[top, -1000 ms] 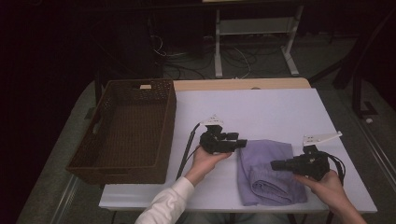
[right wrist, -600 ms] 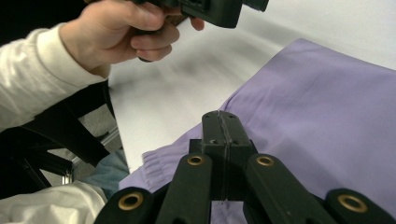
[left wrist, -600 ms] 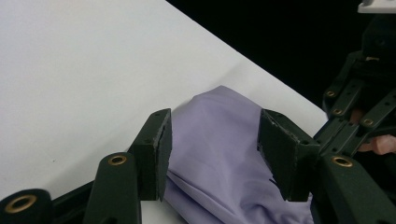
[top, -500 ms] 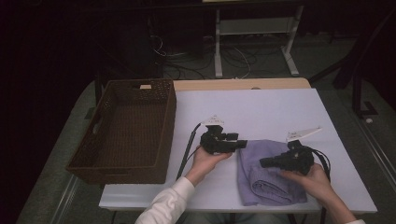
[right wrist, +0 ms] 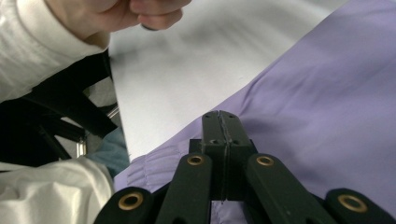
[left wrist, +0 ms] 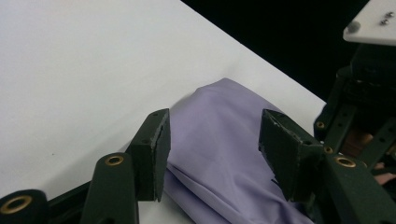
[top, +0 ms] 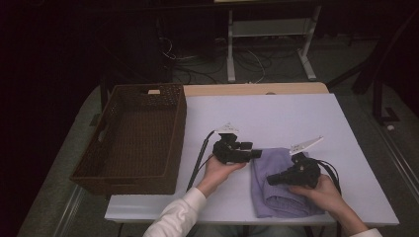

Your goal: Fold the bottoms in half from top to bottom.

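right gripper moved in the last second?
Yes. The right gripper has moved left, from the cloth's right edge to over the middle of the purple cloth, closer to the left gripper. Its jaws are shut.

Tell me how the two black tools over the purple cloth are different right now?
The left tool has its jaws spread apart, while the right tool has its jaws pressed together. The left tool sits at the edge of the purple cloth, but the right tool is over the cloth's middle. Both are black, and a hand holds each.
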A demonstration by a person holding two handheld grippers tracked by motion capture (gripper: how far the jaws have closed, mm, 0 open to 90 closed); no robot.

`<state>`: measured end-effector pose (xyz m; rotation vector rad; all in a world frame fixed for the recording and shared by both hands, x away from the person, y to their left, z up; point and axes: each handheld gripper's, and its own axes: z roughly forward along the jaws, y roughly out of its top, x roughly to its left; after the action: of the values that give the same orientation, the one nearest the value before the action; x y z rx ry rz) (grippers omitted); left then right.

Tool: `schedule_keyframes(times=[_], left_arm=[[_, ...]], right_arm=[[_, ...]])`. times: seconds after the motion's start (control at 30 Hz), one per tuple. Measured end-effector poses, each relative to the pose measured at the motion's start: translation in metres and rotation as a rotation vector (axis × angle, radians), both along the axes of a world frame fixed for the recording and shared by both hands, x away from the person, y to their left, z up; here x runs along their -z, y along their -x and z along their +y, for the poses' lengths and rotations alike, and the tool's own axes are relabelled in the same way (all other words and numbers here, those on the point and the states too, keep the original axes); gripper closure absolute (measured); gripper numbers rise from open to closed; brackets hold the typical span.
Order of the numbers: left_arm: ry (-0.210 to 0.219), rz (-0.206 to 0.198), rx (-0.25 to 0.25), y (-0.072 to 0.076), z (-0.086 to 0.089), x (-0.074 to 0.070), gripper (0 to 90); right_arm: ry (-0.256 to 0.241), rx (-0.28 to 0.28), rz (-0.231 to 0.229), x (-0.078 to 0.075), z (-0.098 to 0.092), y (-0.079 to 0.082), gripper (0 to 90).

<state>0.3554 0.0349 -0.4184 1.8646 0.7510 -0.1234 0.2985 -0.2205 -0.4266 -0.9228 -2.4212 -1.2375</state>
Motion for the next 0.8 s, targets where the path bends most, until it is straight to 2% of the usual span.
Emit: schedule_keyframes(times=[0.3,0.47,0.67,0.8], left_arm=[[0.001,0.0,0.0,0.001,0.0,-0.001,43.5],[0.001,0.001,0.001,0.001,0.0,-0.001,43.5],[-0.005,-0.002,0.004,0.0,0.0,0.0,43.1],[-0.006,-0.004,0.003,0.001,0.0,-0.001,42.9]], right_arm=[[0.03,-0.08,0.033,0.006,0.005,0.015,89.0],[0.057,-0.089,0.047,0.01,0.004,0.021,89.0],[0.091,-0.091,0.032,0.012,0.005,0.025,89.1],[0.079,-0.087,0.034,0.013,0.004,0.026,89.0]])
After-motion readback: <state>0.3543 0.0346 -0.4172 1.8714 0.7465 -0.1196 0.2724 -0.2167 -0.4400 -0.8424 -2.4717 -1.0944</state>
